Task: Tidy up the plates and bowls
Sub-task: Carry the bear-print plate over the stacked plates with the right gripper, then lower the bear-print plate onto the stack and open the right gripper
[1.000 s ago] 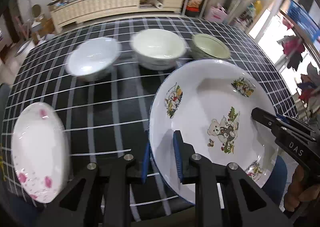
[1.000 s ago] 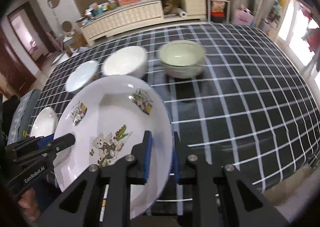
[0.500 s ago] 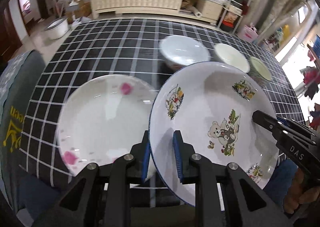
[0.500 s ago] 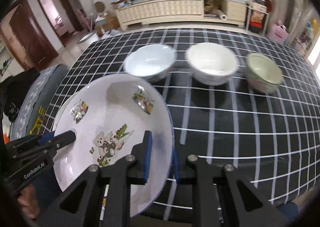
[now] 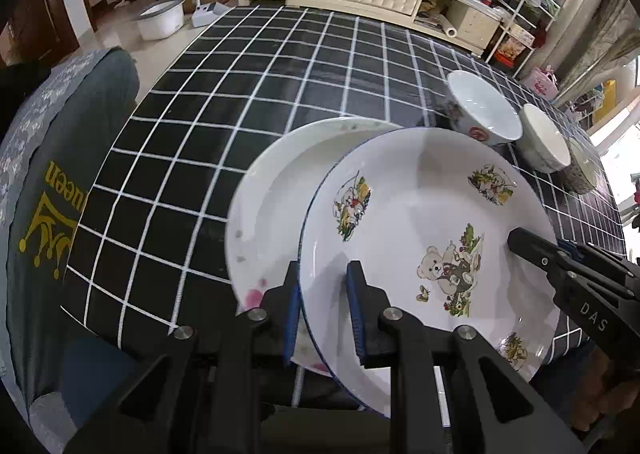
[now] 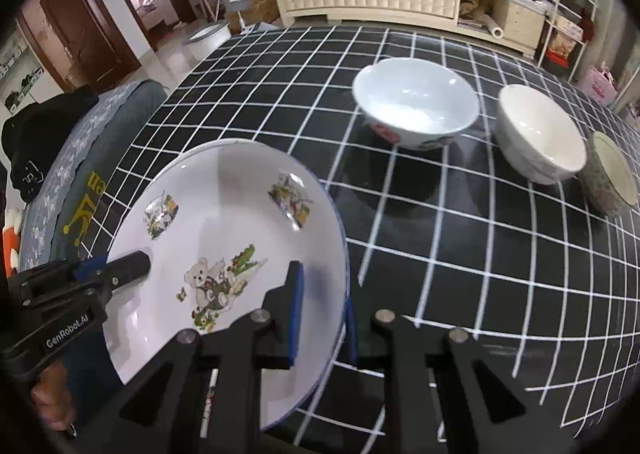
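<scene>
Bear plate [image 5: 420,222], clamped by left tool [image 5: 322,308] and right tool [image 6: 322,310], now over pink-flowered plate [image 5: 272,198], previously beside it.

Both views are evenly lit and mostly sharp. Daylight enters from 3 o'clock, blowing out the edge in the left wrist view. The plate [image 5: 424,222] shows soft glare; the bowl [image 6: 414,100] a bright sheen. The tablecloth [image 6: 460,238] grid bows strongly outward, and black vignette rings each frame. Gripper bodies at 6 o'clock are slightly soft.
</scene>
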The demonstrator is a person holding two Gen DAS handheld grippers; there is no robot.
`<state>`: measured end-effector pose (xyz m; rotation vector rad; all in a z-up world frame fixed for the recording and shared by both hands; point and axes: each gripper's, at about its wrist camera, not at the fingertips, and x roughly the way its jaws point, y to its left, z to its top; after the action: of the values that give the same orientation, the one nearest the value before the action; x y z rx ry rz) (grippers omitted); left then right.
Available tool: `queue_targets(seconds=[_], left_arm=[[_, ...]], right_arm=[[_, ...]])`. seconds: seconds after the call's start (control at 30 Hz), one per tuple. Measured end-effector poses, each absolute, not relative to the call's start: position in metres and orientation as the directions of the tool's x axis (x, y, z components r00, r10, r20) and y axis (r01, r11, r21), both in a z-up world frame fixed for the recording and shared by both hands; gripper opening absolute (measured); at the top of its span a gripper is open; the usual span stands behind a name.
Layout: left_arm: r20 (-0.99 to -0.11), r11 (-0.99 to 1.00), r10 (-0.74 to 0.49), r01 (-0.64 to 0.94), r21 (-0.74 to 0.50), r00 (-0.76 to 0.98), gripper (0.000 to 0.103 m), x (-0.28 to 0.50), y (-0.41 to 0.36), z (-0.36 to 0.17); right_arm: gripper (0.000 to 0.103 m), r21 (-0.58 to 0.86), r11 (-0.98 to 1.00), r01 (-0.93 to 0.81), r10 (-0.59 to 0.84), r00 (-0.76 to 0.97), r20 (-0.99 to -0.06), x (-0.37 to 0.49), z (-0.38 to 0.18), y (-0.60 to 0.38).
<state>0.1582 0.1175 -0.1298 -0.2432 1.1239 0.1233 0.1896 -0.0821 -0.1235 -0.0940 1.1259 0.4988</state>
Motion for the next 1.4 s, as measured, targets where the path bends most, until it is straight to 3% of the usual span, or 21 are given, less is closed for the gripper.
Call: queue_targets(seconds=[1.13, 1.17, 1.27, 1.4], left_arm=[[-0.899, 0.957, -0.006, -0.259, -0.133, 0.438, 0.019, 0.166, 0.147, -0.147], [-0.898, 0.957, -0.006, -0.258, -0.133, 0.439, 0.02, 0.166, 0.147, -0.146], [-0.899, 0.958, -0.013, -0.251, -0.136, 0.438, 0.03, 0.164, 0.144, -0.144], [-0.898, 0.958, -0.009, -0.254, -0.134, 0.44, 0.035, 0.161, 0.14, -0.141]], right_arm=[[0.028, 0.168, 0.881, -0.442, 0.312, 0.276, -0.909, 0.2, -0.144, -0.054], [0.028, 0.169, 0.88, -0.443, 0.311, 0.271, -0.911, 0.199, -0.144, -0.054], [0.046, 0.164, 0.883, -0.441, 0.298, 0.254, -0.92, 0.197, -0.147, -0.054], [0.051, 0.151, 0.882, -0.446, 0.288, 0.259, -0.922, 0.192, -0.148, -0.058]])
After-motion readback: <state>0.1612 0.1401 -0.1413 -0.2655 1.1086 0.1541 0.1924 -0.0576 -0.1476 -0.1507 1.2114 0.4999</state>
